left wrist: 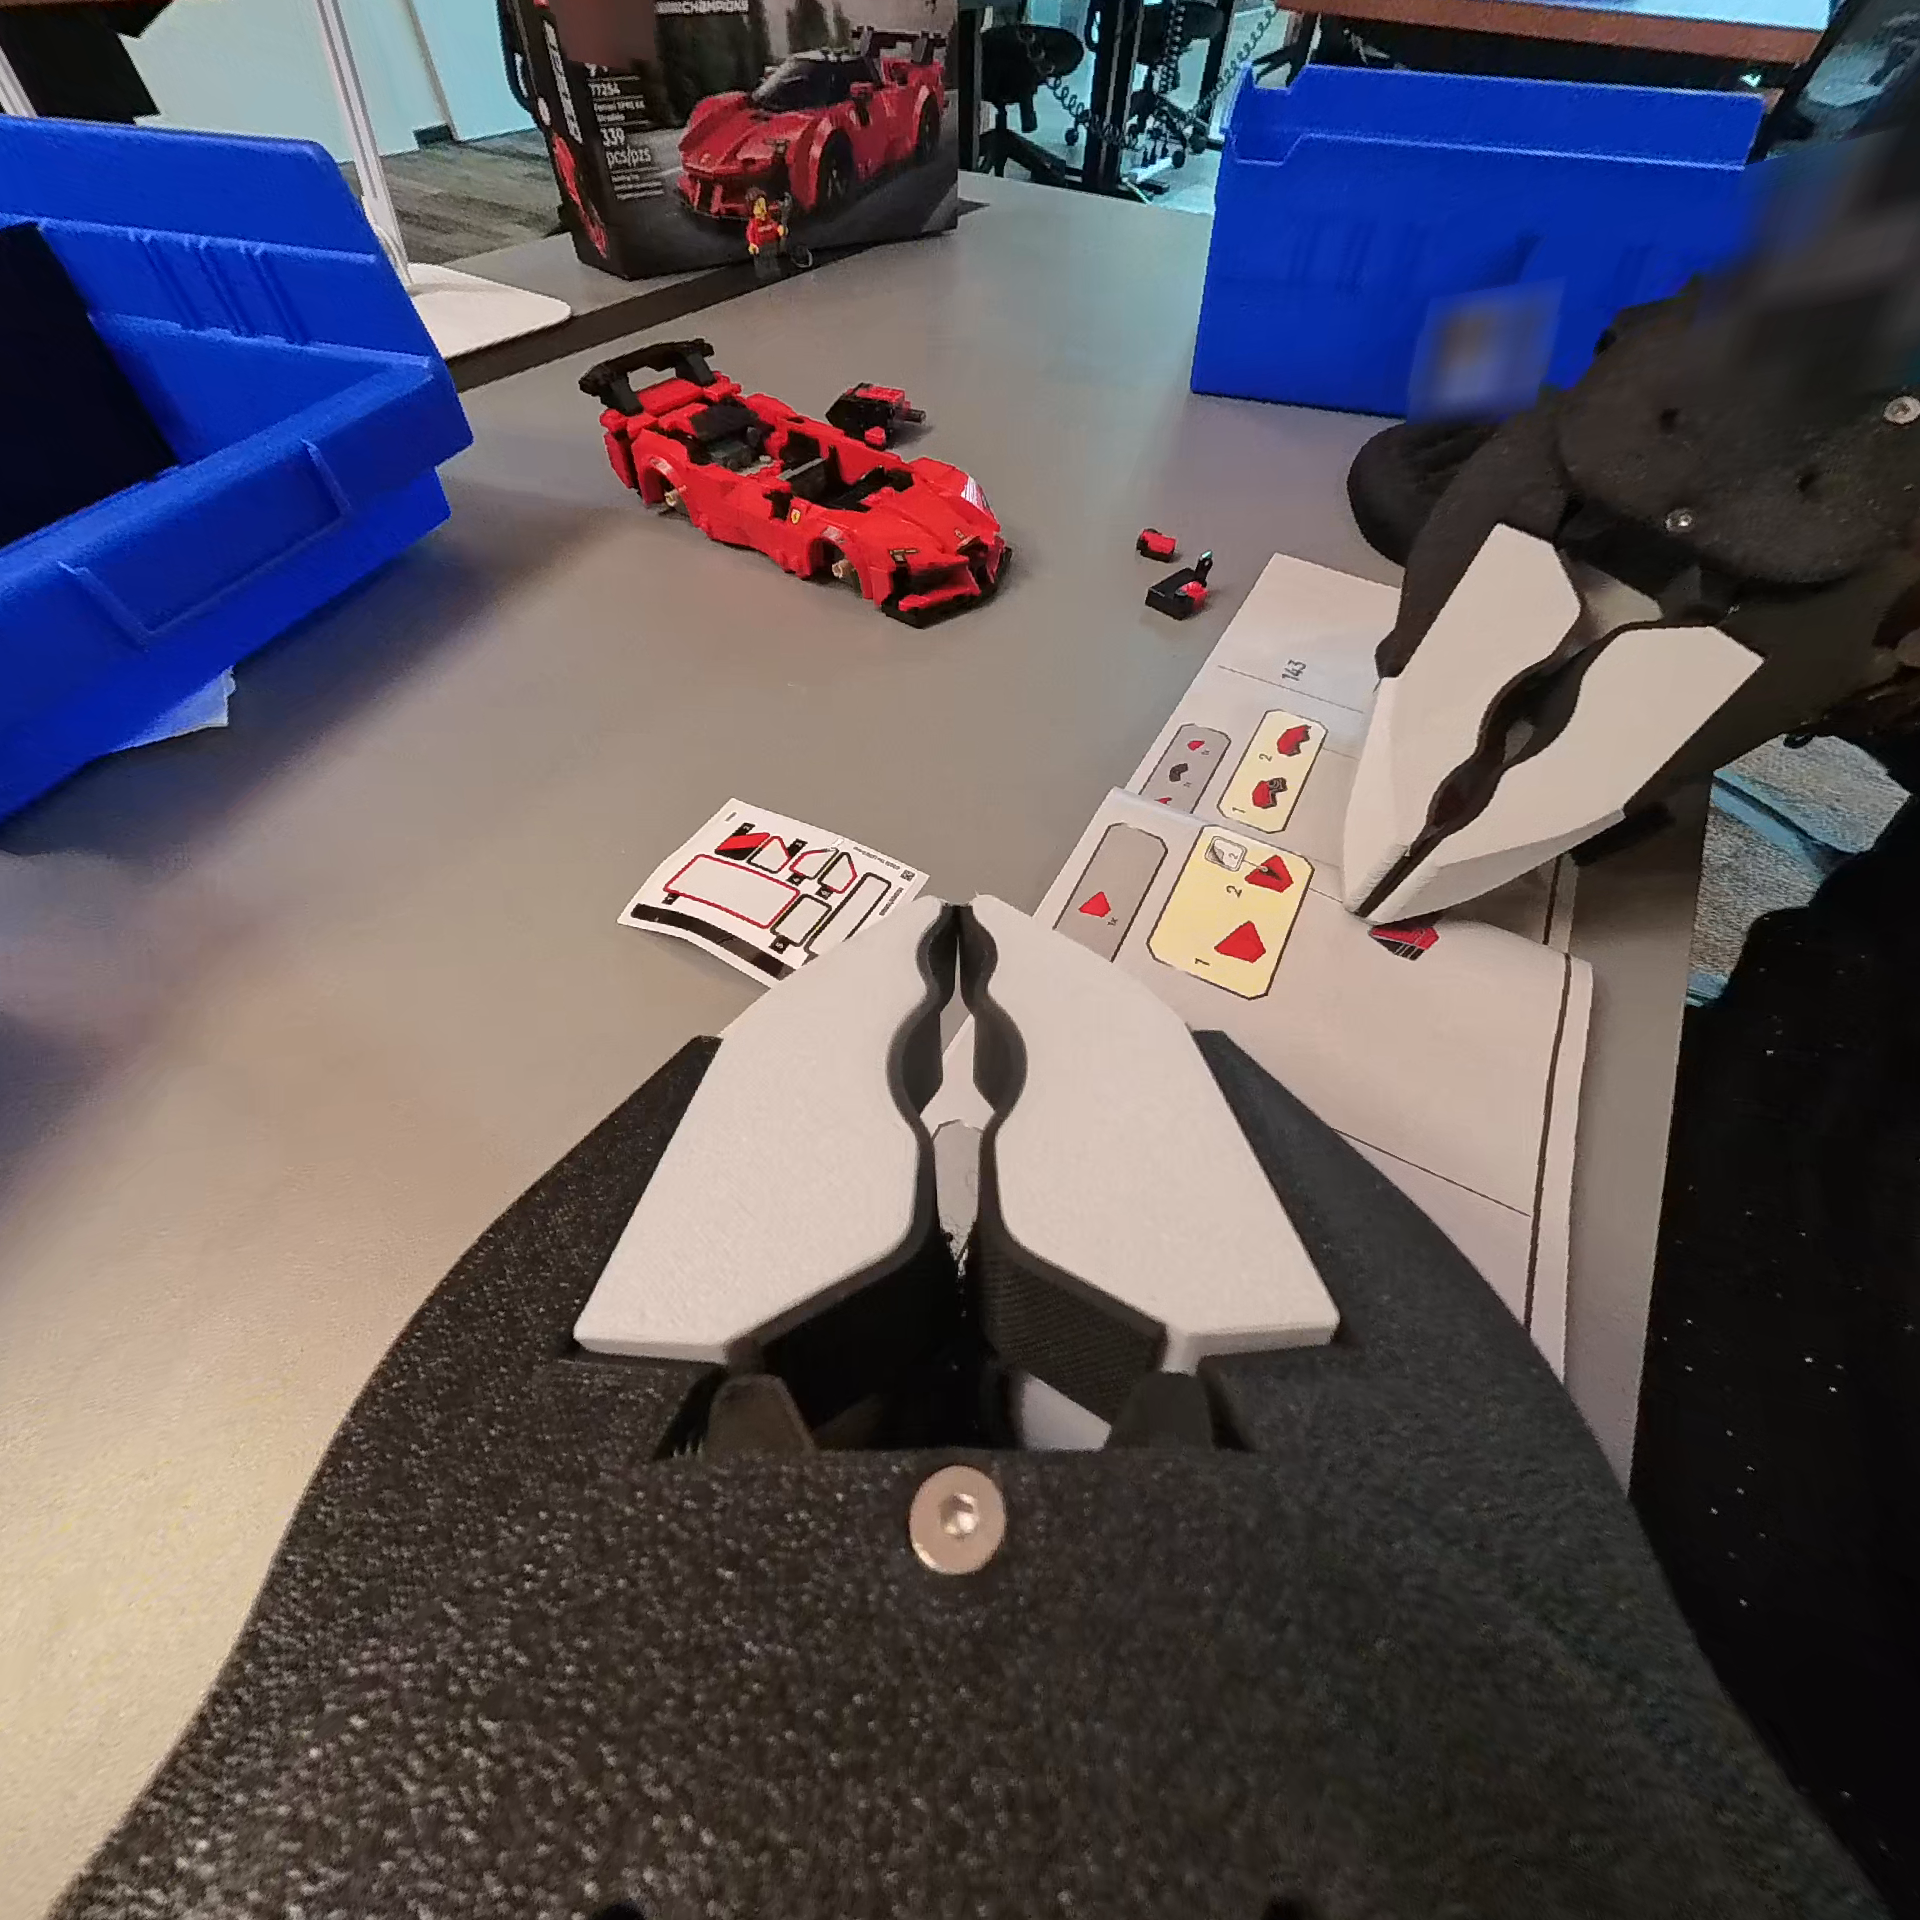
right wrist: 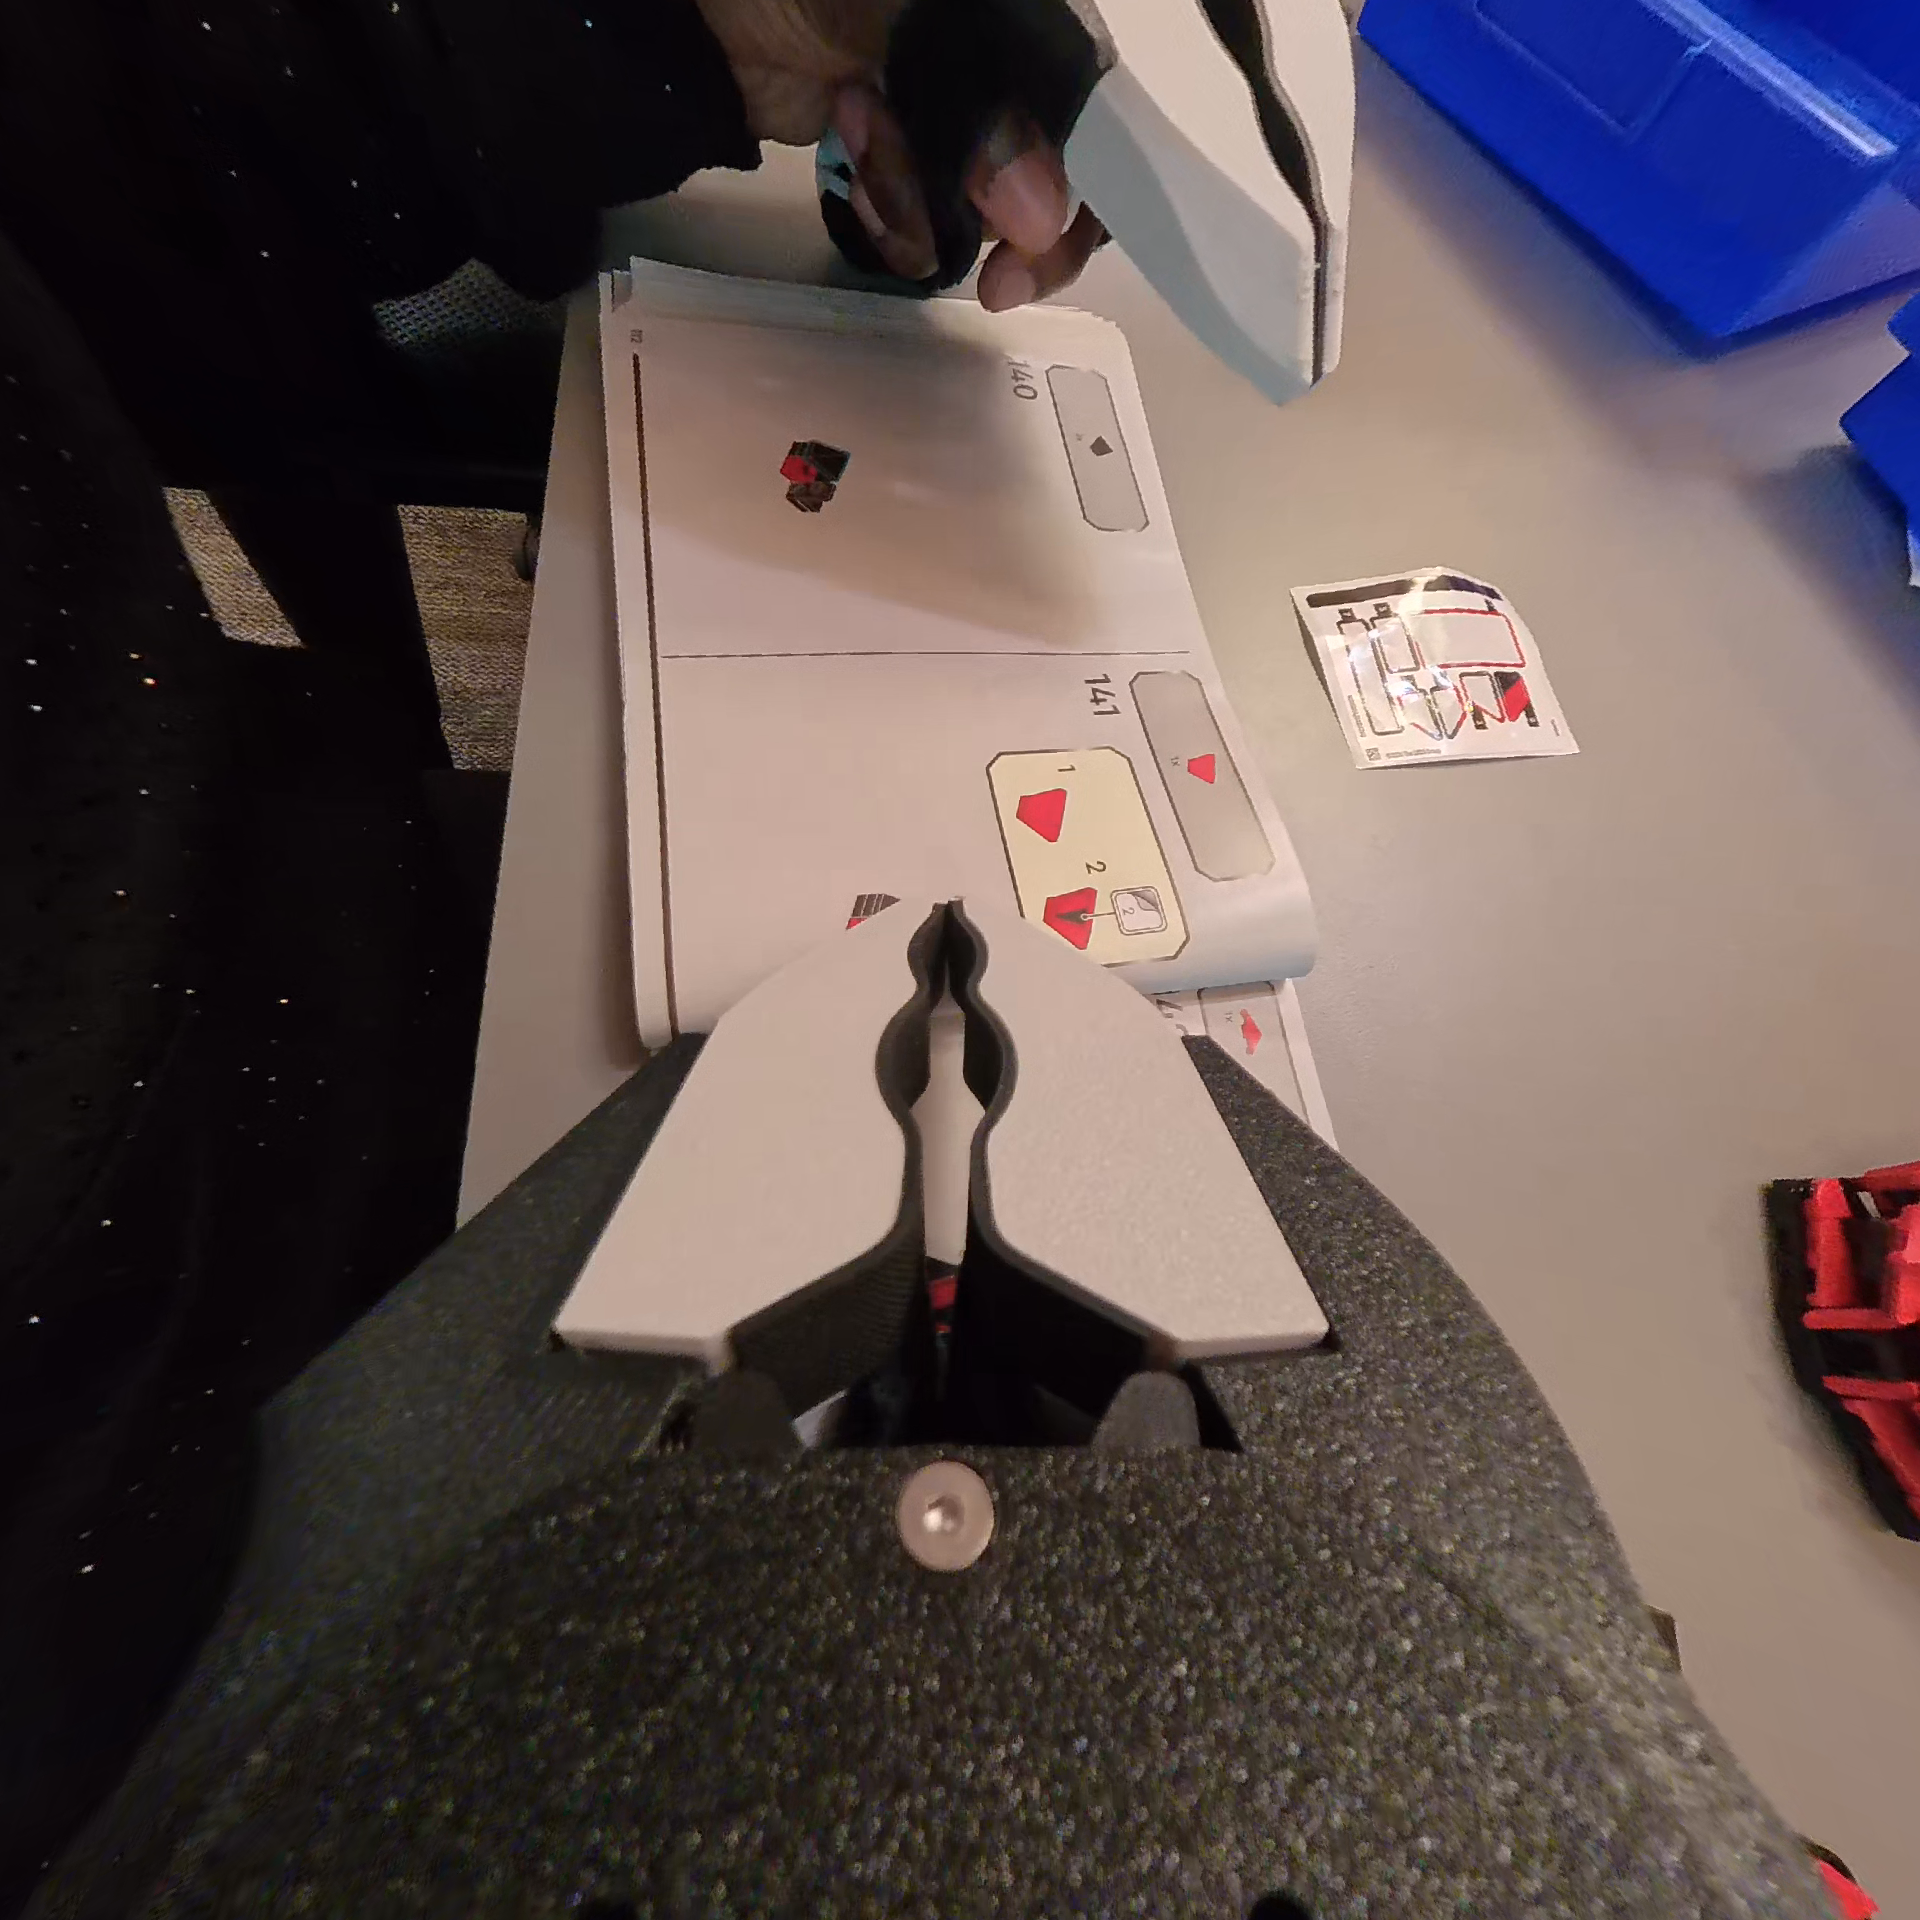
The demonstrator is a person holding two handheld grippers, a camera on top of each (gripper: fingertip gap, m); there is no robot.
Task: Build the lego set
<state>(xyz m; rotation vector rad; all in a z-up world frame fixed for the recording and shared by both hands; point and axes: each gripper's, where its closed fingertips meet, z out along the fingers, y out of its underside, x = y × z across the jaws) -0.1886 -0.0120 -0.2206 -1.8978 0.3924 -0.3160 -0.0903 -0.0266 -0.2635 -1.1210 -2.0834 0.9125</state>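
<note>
A mostly built red and black Lego car (left wrist: 800, 499) stands on the grey table; its edge shows in the right wrist view (right wrist: 1860, 1340). A black and red sub-assembly (left wrist: 878, 407) lies behind it, and two small red and black pieces (left wrist: 1169, 571) lie to its right. The open instruction booklet (left wrist: 1351, 1039) lies at the table's near right edge (right wrist: 883, 675). My right gripper (right wrist: 948, 912) is shut with its tips down on the booklet page (left wrist: 1361, 912). My left gripper (left wrist: 958, 914) is shut and empty above the table next to the booklet; it also shows in the right wrist view (right wrist: 1299, 374).
A sticker sheet (left wrist: 774, 883) lies left of the booklet (right wrist: 1434, 665). Blue bins stand at the left (left wrist: 208, 468) and the back right (left wrist: 1455, 239). The Lego set box (left wrist: 748, 135) stands at the back. A person's hand (right wrist: 935, 156) holds the left gripper. Tip to tip, the grippers are about 11 centimetres apart.
</note>
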